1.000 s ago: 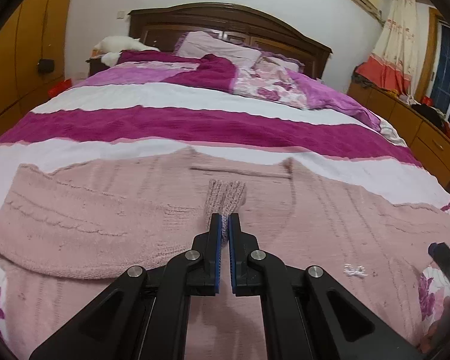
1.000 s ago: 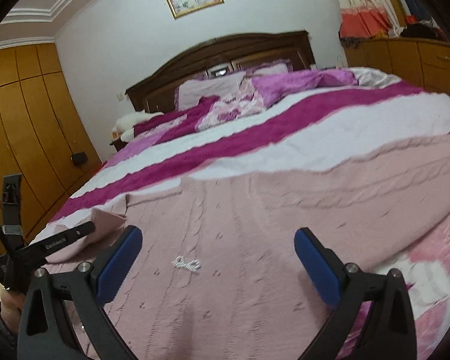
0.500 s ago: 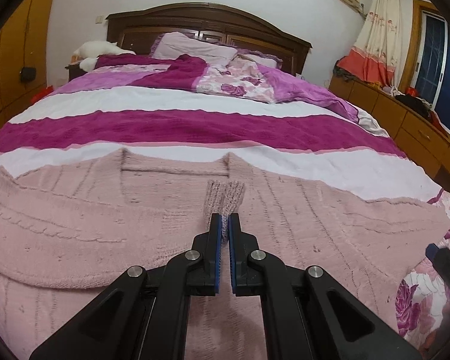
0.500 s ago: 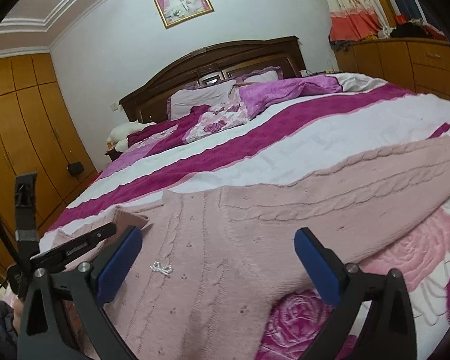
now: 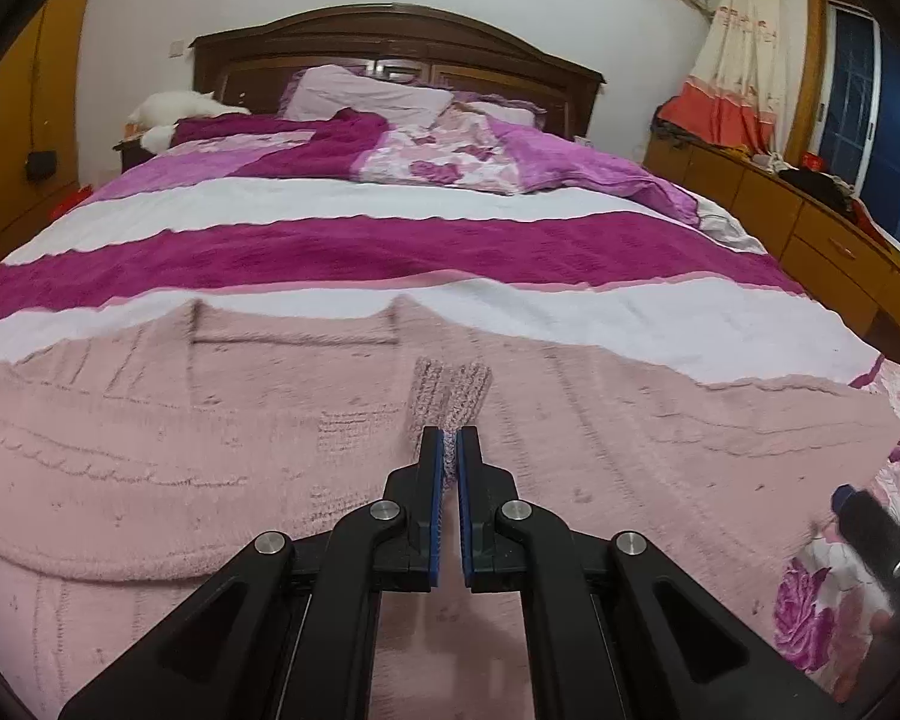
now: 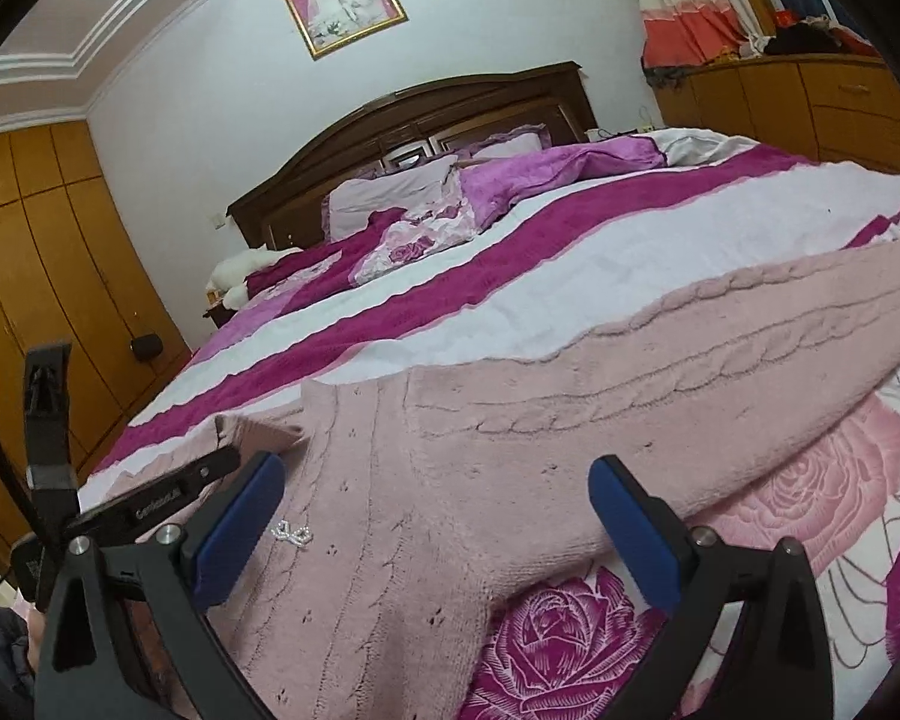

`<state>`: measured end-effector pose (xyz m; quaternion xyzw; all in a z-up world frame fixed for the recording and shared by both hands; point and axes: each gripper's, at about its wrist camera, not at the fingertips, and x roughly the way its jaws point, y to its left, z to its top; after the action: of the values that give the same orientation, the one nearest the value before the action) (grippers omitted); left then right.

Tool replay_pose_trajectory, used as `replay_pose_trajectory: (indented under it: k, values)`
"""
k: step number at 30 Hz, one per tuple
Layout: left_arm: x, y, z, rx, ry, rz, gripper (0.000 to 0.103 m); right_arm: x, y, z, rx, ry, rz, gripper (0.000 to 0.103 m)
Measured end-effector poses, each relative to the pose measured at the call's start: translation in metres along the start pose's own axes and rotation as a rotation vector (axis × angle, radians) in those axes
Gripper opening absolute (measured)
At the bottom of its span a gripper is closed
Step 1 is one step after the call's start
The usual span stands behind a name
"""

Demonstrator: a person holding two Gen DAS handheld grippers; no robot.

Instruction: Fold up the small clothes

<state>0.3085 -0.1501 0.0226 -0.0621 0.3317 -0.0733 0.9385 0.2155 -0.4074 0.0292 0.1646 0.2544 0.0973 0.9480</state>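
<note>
A pink knit sweater (image 5: 240,420) lies flat on the bed, neckline toward the headboard. Its left sleeve is folded across the body. My left gripper (image 5: 449,441) is shut on that sleeve's ribbed cuff (image 5: 450,393) and holds it over the middle of the chest. In the right wrist view the sweater (image 6: 480,480) spreads under my right gripper (image 6: 435,498), which is open and empty above the body's right side near the underarm. The right sleeve (image 6: 720,348) stretches out flat to the right. A small white bow (image 6: 292,533) sits on the sweater front.
The bed has a magenta and white striped blanket (image 5: 390,252), with pillows and a rumpled purple quilt (image 5: 450,150) by the dark headboard. Wooden wardrobes (image 6: 42,276) stand on the left, low cabinets (image 5: 810,228) on the right. A rose-print cover (image 6: 810,510) lies under the sweater's right edge.
My left gripper has carried the cuff rightward across the sweater's chest. My right gripper has shifted right, from over the front of the sweater to its right side edge.
</note>
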Motion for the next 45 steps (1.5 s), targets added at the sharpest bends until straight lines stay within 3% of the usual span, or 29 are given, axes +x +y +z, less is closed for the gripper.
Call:
replay_pose_trajectory:
  k: [11, 14, 18, 19, 21, 24, 34, 37, 40, 45]
  values:
    - [0.002, -0.025, -0.01, 0.06, 0.018, -0.016, 0.0, 0.003, -0.005, -0.001, 0.026, 0.014, -0.004, 0.103]
    - [0.007, -0.028, -0.012, 0.086, 0.06, -0.027, 0.0, 0.004, -0.005, -0.001, 0.022, 0.02, -0.007, 0.103]
    - [-0.003, -0.032, -0.016, 0.1, 0.066, -0.116, 0.0, 0.006, -0.007, -0.001, 0.028, 0.024, -0.008, 0.103]
    - [-0.007, -0.034, -0.016, 0.115, 0.07, -0.12, 0.013, 0.006, -0.006, 0.0, 0.03, 0.024, -0.006, 0.103]
    - [-0.016, -0.038, -0.017, 0.141, 0.078, -0.101, 0.019, 0.006, -0.007, 0.0, 0.033, 0.025, -0.009, 0.103]
    - [-0.029, -0.033, -0.018, 0.129, 0.082, -0.08, 0.019, 0.007, -0.008, 0.0, 0.04, 0.03, -0.018, 0.103]
    - [-0.071, 0.028, -0.038, 0.048, 0.084, 0.09, 0.019, 0.01, -0.016, -0.005, 0.028, 0.093, -0.081, 0.103]
    - [-0.084, 0.047, -0.049, -0.01, 0.085, 0.088, 0.019, -0.002, -0.017, -0.003, 0.0, 0.091, -0.092, 0.103]
    - [-0.094, 0.059, -0.059, -0.038, 0.087, 0.1, 0.019, -0.022, -0.016, -0.005, -0.014, 0.065, -0.042, 0.103]
    - [-0.1, 0.08, -0.066, -0.089, 0.093, 0.109, 0.019, -0.018, -0.004, 0.0, 0.063, 0.088, 0.262, 0.103]
